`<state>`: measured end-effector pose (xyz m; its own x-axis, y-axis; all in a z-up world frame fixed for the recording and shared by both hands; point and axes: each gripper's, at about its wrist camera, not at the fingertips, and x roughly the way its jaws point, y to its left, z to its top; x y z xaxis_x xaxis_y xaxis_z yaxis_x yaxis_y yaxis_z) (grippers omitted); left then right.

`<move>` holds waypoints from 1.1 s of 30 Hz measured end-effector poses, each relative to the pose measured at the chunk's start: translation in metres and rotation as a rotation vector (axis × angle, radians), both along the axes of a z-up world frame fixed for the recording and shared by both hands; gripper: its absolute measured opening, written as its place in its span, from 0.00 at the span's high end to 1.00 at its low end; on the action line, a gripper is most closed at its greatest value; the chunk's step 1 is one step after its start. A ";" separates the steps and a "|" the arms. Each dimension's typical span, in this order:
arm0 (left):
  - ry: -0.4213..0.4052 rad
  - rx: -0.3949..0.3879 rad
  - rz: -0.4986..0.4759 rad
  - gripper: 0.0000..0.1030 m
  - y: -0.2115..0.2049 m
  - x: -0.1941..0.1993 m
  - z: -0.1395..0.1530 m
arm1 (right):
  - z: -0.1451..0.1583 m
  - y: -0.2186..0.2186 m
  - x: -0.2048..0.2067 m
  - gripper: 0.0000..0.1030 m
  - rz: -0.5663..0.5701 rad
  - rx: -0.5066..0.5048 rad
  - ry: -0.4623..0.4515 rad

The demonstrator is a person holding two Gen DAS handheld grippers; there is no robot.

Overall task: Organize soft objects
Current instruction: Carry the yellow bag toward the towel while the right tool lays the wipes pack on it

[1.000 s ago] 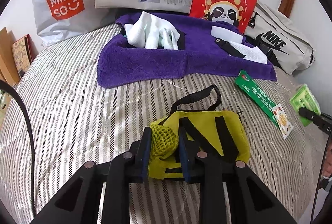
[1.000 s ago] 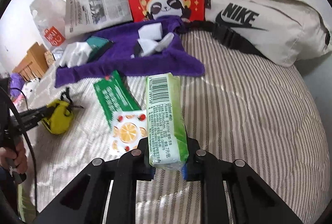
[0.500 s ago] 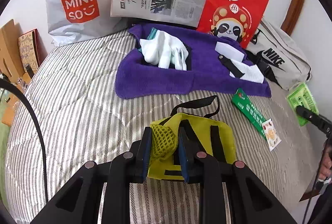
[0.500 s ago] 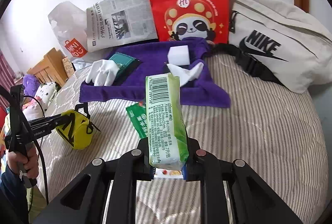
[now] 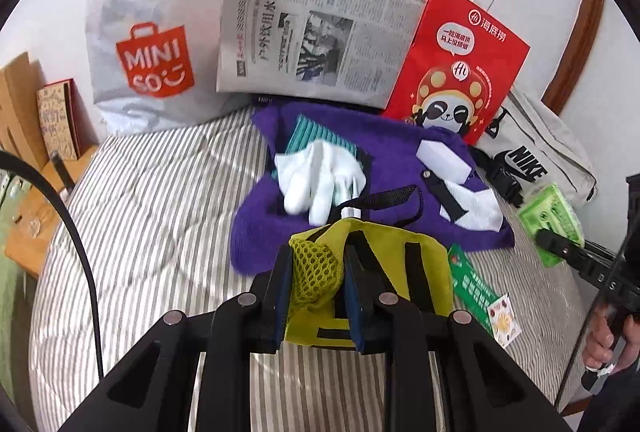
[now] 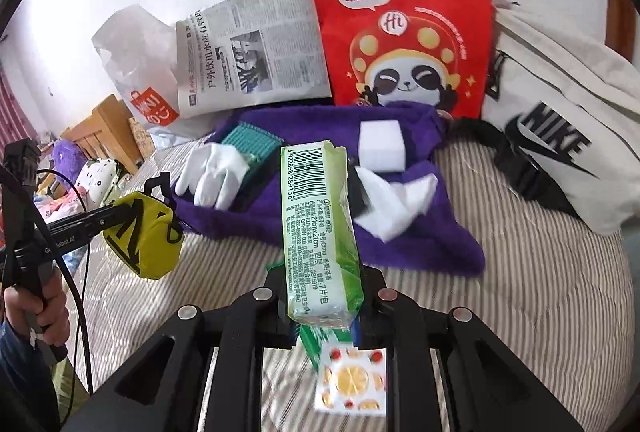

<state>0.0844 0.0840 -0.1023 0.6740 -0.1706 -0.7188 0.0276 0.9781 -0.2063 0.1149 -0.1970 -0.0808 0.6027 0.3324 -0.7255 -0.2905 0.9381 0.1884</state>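
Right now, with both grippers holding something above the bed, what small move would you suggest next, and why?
Probably carry the yellow pouch in the left gripper forward over the purple towel: the gloves and sponge already lie there.

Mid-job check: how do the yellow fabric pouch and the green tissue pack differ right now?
The yellow fabric pouch with black straps is cloth and mesh; the green plastic-wrapped tissue pack is glossy with a barcode. The pouch is squat, the pack long and slim. The left gripper holds the pouch, the right gripper the pack. Both are clamped above the striped bedcover.
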 end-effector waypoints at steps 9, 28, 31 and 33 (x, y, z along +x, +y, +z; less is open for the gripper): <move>-0.018 0.021 0.041 0.78 0.024 0.022 0.008 | -0.011 0.042 0.081 0.82 0.047 0.014 0.022; 0.016 -0.025 0.082 0.78 0.067 0.041 -0.016 | -0.079 0.083 0.200 0.82 -0.055 -0.154 0.140; 0.014 -0.022 0.077 0.78 0.068 0.041 -0.017 | -0.086 0.082 0.204 0.82 -0.065 -0.158 0.147; 0.016 -0.019 0.076 0.78 0.069 0.042 -0.018 | -0.086 0.082 0.204 0.80 -0.062 -0.155 0.152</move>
